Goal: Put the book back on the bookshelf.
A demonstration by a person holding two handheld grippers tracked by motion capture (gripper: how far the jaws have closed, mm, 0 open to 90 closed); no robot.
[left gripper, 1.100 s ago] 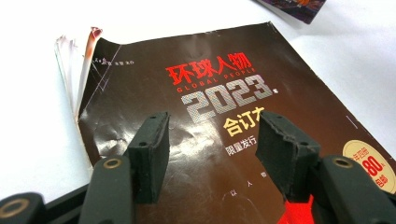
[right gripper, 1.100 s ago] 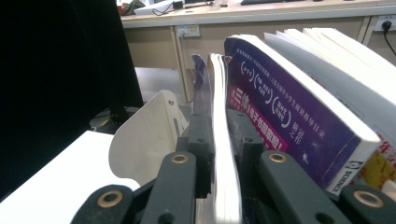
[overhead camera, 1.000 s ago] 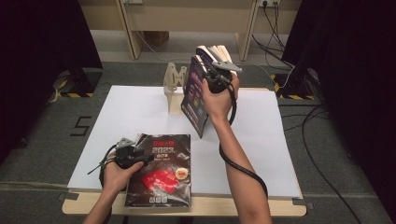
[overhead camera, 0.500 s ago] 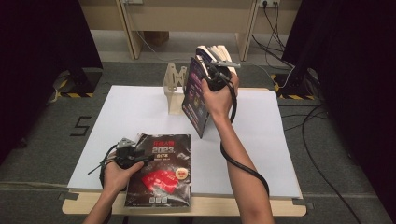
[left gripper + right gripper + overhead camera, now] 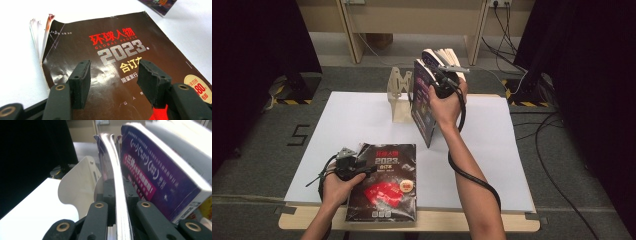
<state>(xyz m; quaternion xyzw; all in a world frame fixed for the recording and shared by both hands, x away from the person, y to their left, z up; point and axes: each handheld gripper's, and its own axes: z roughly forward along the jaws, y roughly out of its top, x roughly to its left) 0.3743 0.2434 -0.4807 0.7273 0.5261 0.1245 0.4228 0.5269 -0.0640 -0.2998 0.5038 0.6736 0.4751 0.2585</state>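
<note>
Closing lately, the right hand-held gripper (image 5: 117,202) seemingly pinches the magazine (image 5: 111,170).

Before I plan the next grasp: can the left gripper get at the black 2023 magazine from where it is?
Probably yes. The left gripper hangs open right over the magazine, which lies flat on the table with nothing on its cover. The right gripper is busy far off, shut on a purple book.

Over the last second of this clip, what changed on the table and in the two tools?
The right tool has just been closing its jaws on the cover of the upright purple book by the bookend; the cover is clamped between them. Nothing else visibly moved: both hands kept their places, and the left tool hangs open over the flat black magazine.
</note>
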